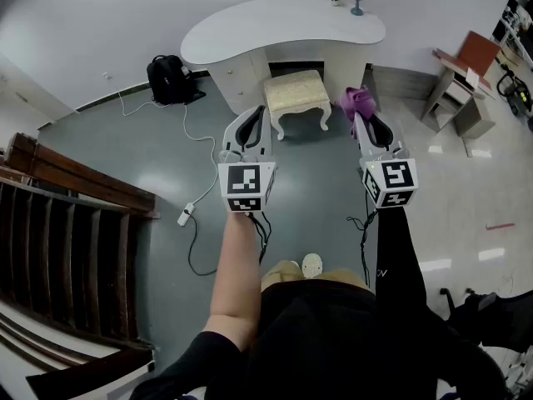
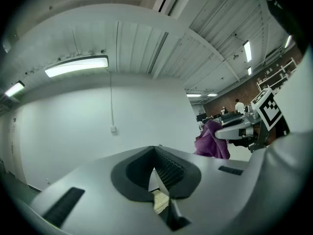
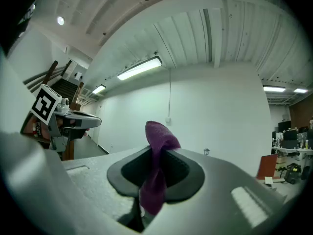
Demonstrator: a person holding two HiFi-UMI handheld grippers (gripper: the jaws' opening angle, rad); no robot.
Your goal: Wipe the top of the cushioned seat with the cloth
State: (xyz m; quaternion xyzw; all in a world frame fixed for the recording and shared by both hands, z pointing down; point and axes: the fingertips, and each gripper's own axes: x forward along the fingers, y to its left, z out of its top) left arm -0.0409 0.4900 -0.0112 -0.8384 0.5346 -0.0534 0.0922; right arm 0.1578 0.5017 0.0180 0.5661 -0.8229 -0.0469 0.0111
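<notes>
The cloth [image 1: 358, 100] is bunching purple out of the right gripper [image 1: 360, 122], between 1 and 2 o'clock in the head view, held up in the air and not touching the seat [image 1: 296, 92]. In the right gripper view the jaws are pinching it through the middle, with one lobe sticking up past the tips and a tail drooping back toward the camera.

It looks soft, light and limp, so it will likely wad and drape rather than lie flat. A hold nearer an edge or corner would leave more free cloth to drag over the cushion; the present pinch is leaving only a small lobe to make contact.

The seat is standing near 12 o'clock, a cream cushion on curved white legs, just in front of the desk [image 1: 283, 25]. Its padded top will probably give under pressure, so light strokes should do.

The left gripper [image 1: 260, 115] is hovering at 9 o'clock of the right one, its jaws drawn together to a sliver with nothing in them. A backpack [image 1: 172, 78] is sitting by the wall at 11 o'clock.
</notes>
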